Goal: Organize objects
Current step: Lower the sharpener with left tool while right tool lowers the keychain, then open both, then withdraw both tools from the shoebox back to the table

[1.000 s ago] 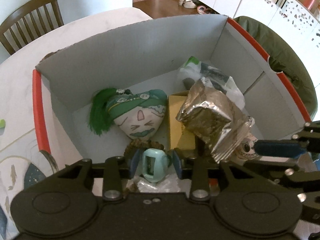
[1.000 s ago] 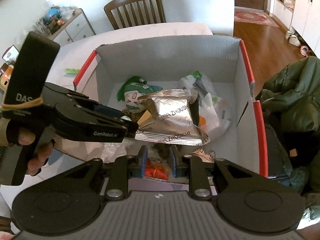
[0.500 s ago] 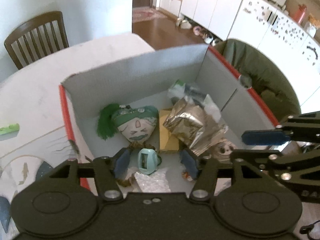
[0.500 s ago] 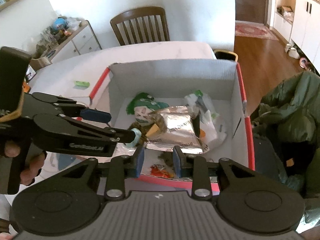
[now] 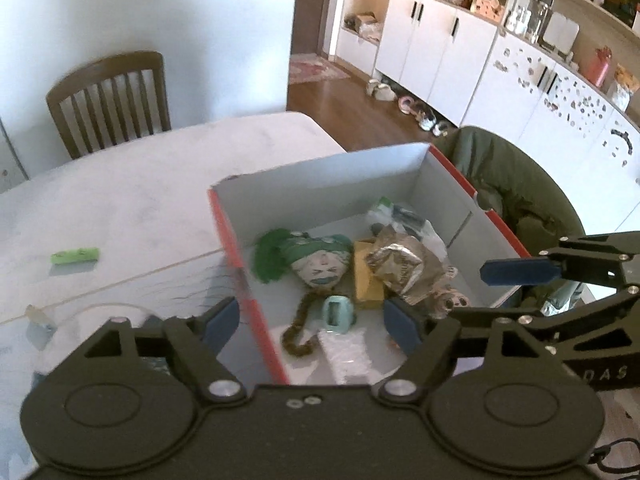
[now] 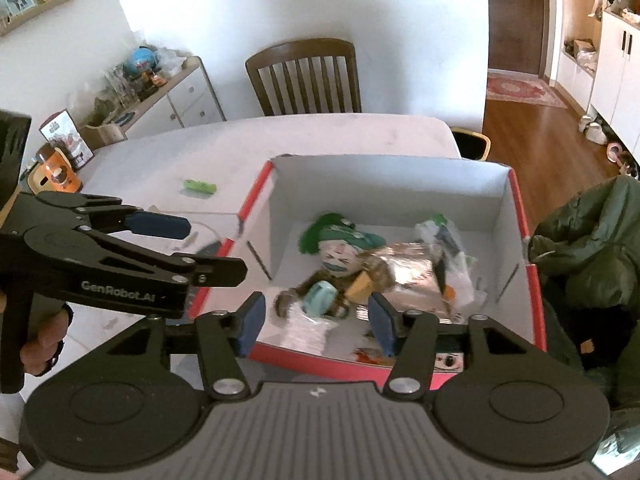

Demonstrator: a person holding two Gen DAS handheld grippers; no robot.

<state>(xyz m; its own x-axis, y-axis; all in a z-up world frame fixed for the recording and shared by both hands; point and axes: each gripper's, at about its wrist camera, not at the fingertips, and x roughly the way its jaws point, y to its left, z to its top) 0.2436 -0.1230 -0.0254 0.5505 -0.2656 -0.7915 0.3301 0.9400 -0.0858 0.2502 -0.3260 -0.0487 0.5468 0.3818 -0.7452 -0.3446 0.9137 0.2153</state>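
Note:
A red-rimmed cardboard box [image 5: 230, 240] [image 6: 534, 280] stands on the white table. Inside lie a green-haired plush face [image 5: 316, 264] [image 6: 340, 246], a silver foil packet [image 5: 404, 266] [image 6: 412, 276], a yellow carton [image 5: 366, 280], a pale blue gadget [image 5: 338, 312] [image 6: 320, 298], a brown braid [image 5: 298, 332] and plastic bags. My left gripper [image 5: 311, 322] [image 6: 200, 246] hovers open and empty above the box's near left corner. My right gripper [image 6: 317, 322] [image 5: 500, 292] hangs open and empty over the near rim.
A small green item [image 5: 74, 256] [image 6: 199, 187] lies on the table left of the box. A wooden chair [image 6: 304, 76] stands at the far side. A green jacket [image 6: 592, 240] is piled right of the box. A hand [image 6: 40, 340] holds the left gripper's handle.
Both grippers have drawn up and back from inside the box and their jaws have widened. The pale blue gadget, earlier between the left fingers, now lies free on the box floor.

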